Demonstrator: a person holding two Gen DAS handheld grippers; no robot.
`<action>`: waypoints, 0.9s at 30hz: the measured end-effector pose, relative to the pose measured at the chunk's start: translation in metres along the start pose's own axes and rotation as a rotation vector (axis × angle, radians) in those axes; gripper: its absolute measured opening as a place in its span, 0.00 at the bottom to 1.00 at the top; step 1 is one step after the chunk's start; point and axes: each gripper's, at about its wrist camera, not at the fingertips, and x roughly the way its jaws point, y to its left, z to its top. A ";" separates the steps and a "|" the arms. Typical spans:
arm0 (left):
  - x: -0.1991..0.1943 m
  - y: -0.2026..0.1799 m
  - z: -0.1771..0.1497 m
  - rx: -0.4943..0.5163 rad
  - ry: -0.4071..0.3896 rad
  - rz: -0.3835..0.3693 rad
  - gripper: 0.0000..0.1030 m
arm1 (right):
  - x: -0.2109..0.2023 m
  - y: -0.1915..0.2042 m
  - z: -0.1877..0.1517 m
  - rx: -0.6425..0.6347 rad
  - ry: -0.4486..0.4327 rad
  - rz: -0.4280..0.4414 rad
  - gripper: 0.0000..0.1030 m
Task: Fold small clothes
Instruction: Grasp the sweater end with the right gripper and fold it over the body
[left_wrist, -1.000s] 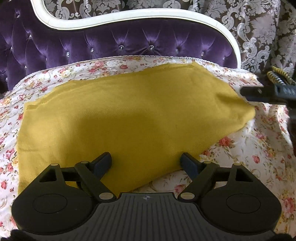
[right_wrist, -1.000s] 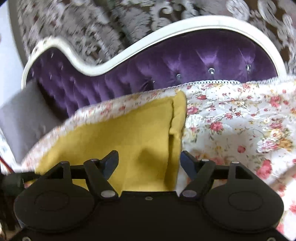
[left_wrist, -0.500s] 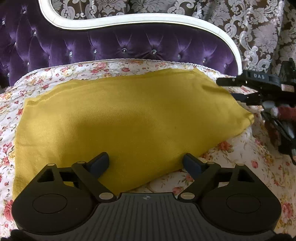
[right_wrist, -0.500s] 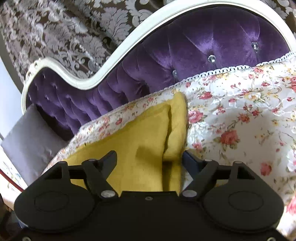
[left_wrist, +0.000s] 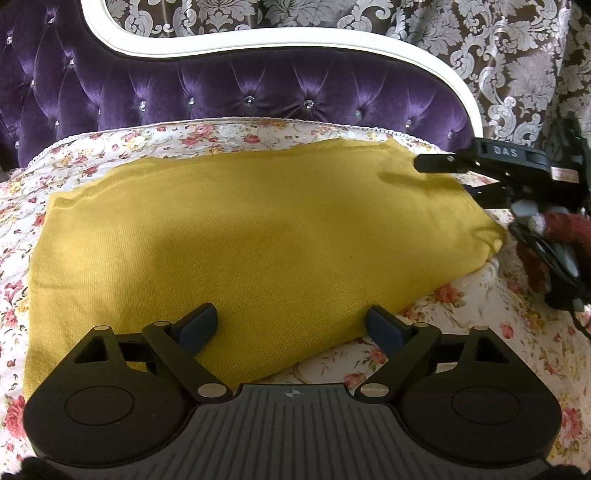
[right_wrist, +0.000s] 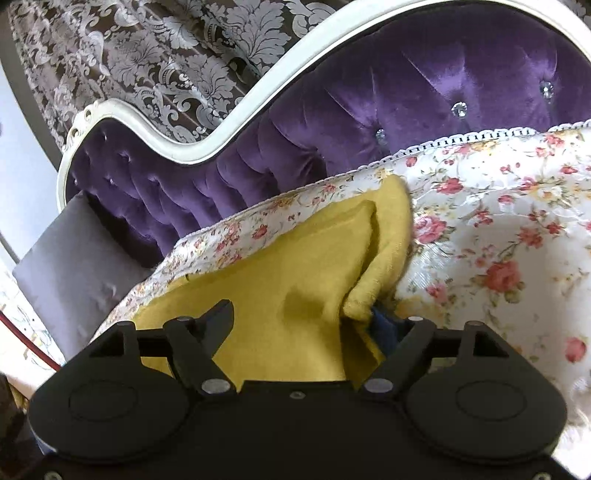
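A mustard-yellow garment (left_wrist: 251, 240) lies spread flat on a floral sheet (left_wrist: 480, 332) on a bed. My left gripper (left_wrist: 291, 325) is open just above the garment's near edge and holds nothing. My right gripper (right_wrist: 303, 321) is open around the garment's right end (right_wrist: 295, 288); a raised fold (right_wrist: 388, 236) drapes over its right finger (right_wrist: 384, 325). The right gripper also shows in the left wrist view (left_wrist: 498, 173), reaching in at the garment's far right corner.
A tufted purple headboard (left_wrist: 240, 92) with a white frame stands behind the bed. Patterned curtains (left_wrist: 498, 55) hang beyond it. A grey pillow (right_wrist: 74, 266) lies at the far left in the right wrist view. Bare floral sheet (right_wrist: 498, 240) lies right of the garment.
My right gripper has moved in over the garment's right end, and a fold now lies across its right finger. The left gripper has shifted slightly; both stay open.
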 end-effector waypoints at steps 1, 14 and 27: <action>0.000 0.000 0.000 -0.003 -0.001 -0.001 0.86 | 0.003 0.000 0.002 0.002 0.002 0.002 0.78; -0.002 0.000 0.001 -0.018 -0.007 -0.006 0.86 | -0.008 0.006 -0.011 -0.068 0.010 -0.024 0.76; -0.003 0.007 0.004 -0.070 -0.009 -0.035 0.86 | 0.014 -0.009 0.003 0.043 0.108 -0.022 0.24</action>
